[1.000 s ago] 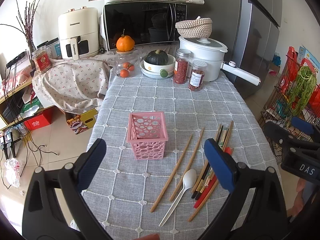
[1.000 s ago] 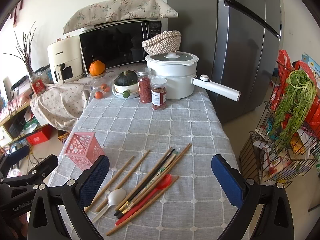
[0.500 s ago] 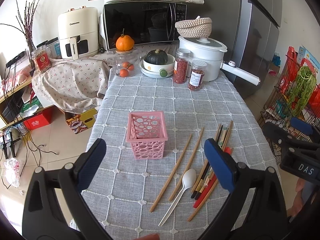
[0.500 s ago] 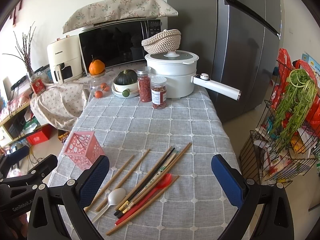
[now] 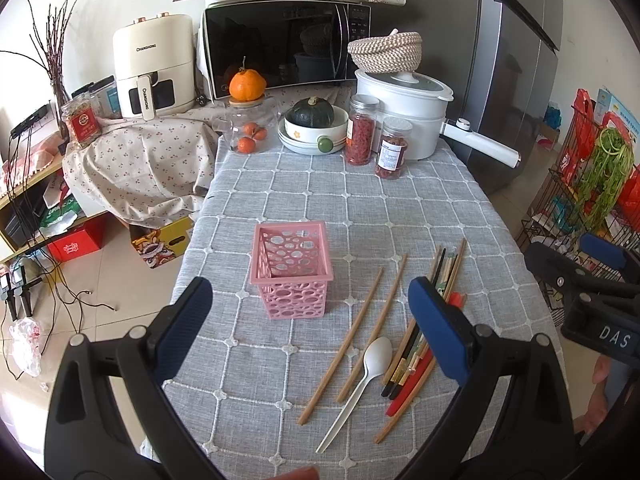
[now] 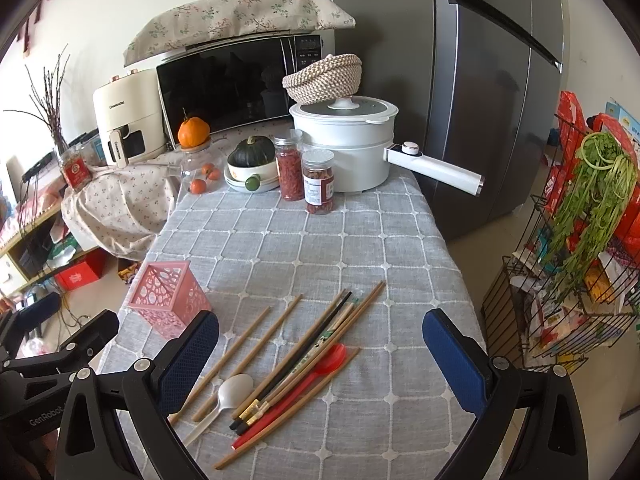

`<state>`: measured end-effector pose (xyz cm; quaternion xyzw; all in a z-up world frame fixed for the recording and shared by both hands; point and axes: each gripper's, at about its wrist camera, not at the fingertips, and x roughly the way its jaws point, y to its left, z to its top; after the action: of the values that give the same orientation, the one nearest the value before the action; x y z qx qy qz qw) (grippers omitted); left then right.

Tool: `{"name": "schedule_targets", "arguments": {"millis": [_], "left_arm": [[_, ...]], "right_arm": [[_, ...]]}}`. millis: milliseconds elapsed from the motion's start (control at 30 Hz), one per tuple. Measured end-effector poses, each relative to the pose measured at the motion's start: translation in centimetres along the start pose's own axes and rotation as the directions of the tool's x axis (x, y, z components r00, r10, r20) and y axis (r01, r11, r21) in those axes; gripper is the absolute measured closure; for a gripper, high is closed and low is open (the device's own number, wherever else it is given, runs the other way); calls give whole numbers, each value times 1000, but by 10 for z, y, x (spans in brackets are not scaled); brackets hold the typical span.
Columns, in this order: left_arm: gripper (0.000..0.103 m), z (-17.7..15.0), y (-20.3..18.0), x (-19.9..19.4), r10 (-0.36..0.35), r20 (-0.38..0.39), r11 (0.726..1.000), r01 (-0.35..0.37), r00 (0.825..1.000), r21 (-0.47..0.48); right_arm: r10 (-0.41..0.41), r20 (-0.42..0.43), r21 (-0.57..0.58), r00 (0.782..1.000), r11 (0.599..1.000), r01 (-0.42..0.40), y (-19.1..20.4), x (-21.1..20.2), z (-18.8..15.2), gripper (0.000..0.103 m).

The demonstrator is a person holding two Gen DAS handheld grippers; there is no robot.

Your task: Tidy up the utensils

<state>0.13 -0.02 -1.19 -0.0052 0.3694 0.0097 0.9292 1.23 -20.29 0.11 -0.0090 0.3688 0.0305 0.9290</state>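
A pink perforated basket (image 5: 291,268) stands empty on the grey checked tablecloth (image 5: 352,200); it also shows in the right wrist view (image 6: 168,298). To its right lie two wooden chopsticks (image 5: 352,340), a white plastic spoon (image 5: 360,380), and a bundle of several chopsticks with a red spoon (image 5: 416,360). The same utensils show in the right wrist view: white spoon (image 6: 224,400), red spoon (image 6: 308,376), bundle (image 6: 316,344). My left gripper (image 5: 316,332) is open and empty above the near table edge. My right gripper (image 6: 320,364) is open and empty above the utensils.
At the table's far end stand a white pot (image 5: 404,120) with a long handle, two red-filled jars (image 5: 376,140), a bowl with a green squash (image 5: 314,128) and a glass jar with an orange (image 5: 246,120). A fridge (image 6: 496,92) and a wire rack (image 6: 580,260) stand right.
Almost nothing has moved. Both grippers stay open and hover; the views shift only very slightly.
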Motion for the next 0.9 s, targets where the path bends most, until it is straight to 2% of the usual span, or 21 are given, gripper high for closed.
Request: {"name": "schedule_targets", "arguments": {"millis": [200,333,467,567,633,733,800,833,900], "left_arm": [[5,2,-7,3,-4,2,1000,4,1000,14],[5,12,-14,9,-23,-10,998,24,1000,66],[5,22,-21,26,-104,-82,990,111,991,90],[5,27,-32,41,-171,-145,976,188,974,110],[9,29,-42,52,-211,-194,964,237,958,122],[27,27,-61,73,-232,-275,945,282,933,162],[46,24,-70,96,-229,-349,941,298,909,161],[51,21,-72,109,-221,-387,942,299,895,153],[68,14,-75,133,-203,-451,947,291,869,136]], "right_arm": [[1,-6,11,1000,1000,-1,-4,1,-1,0],[11,-49,26,999,1000,-9,-12,9,3,0],[7,-106,41,994,999,-2,-22,23,8,0],[29,-130,69,991,997,-20,-33,32,12,0],[39,-147,82,988,996,-27,-41,39,14,0],[68,-186,123,980,991,-45,-55,55,15,1],[82,-214,157,973,986,-49,-65,66,15,6],[85,-228,171,970,984,-46,-71,72,14,11],[79,-254,194,964,981,-30,-80,81,13,16]]}}
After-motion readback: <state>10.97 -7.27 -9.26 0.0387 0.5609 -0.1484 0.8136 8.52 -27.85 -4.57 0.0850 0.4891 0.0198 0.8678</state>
